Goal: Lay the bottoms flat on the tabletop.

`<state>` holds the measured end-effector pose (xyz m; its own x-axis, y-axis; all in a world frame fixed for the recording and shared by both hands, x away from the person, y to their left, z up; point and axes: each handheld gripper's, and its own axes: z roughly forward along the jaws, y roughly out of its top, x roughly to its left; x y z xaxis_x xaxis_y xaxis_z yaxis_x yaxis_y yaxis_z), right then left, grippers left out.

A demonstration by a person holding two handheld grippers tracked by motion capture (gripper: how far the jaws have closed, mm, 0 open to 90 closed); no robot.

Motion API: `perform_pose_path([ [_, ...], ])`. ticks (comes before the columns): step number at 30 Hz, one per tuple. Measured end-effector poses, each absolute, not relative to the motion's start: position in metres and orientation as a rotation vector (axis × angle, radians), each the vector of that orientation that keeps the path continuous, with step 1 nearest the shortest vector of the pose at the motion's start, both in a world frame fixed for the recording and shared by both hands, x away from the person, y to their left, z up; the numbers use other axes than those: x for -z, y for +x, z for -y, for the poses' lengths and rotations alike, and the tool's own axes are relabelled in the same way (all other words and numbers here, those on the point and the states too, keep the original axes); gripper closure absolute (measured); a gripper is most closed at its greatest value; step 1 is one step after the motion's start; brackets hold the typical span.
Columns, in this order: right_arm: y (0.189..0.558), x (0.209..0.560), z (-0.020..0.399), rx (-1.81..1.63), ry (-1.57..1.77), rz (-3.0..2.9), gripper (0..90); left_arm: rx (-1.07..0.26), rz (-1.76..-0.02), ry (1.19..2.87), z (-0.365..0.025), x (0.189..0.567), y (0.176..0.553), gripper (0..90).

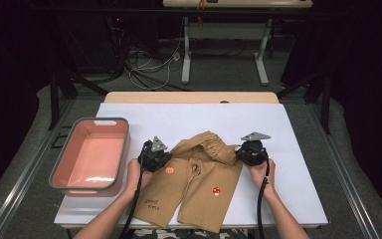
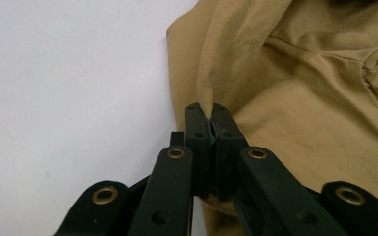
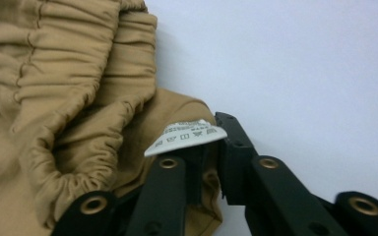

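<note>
Black left tool [image 2: 211,114] pinching tan shorts [image 2: 315,123]

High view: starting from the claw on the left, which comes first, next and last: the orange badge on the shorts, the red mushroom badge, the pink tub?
Measured from the left claw:
1. Orange badge: on the tan shorts, right beside the claw.
2. Pink tub: to the claw's left; its grey rim comes close.
3. Red mushroom badge: on the other leg, toward the right claw.

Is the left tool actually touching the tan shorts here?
Touching. In the left gripper view, the left tool is closed on a fold of the tan shorts, with the fabric pinched between its jaws.
</note>
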<state>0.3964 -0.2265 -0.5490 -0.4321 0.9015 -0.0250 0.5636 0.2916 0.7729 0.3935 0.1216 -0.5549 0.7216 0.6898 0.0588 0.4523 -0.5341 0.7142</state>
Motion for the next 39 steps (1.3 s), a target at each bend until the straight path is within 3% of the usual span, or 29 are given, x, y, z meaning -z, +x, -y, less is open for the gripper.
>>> perform_pose_path([
  [5,0.388,0.545,0.226,-0.922,1.267,-2.142,65.7,-0.406,-0.844,2.225,-0.122,0.552,0.395,69.4],
  [7,0.384,0.543,0.227,-0.906,1.247,-2.155,58.0,-0.397,-0.846,2.221,-0.12,0.55,0.397,54.8],
  [9,0.38,0.541,0.229,-0.894,1.246,-2.159,53.4,-0.384,-0.842,2.212,-0.119,0.548,0.399,47.2],
  [15,0.369,0.533,0.228,-0.881,1.211,-2.194,46.2,-0.379,-0.842,2.135,-0.119,0.541,0.402,38.8],
  [18,0.363,0.529,0.223,-0.864,1.188,-2.204,45.3,-0.395,-0.841,2.118,-0.121,0.541,0.404,42.6],
  [27,0.349,0.54,0.216,-0.88,1.168,-2.318,42.5,-0.355,-0.818,2.106,-0.122,0.547,0.406,71.0],
  [34,0.358,0.55,0.201,-0.855,1.157,-2.318,57.6,-0.36,-0.807,2.109,-0.123,0.547,0.404,82.2],
  [39,0.364,0.546,0.202,-0.88,1.14,-2.245,63.7,-0.377,-0.793,2.138,-0.123,0.549,0.402,84.9],
])
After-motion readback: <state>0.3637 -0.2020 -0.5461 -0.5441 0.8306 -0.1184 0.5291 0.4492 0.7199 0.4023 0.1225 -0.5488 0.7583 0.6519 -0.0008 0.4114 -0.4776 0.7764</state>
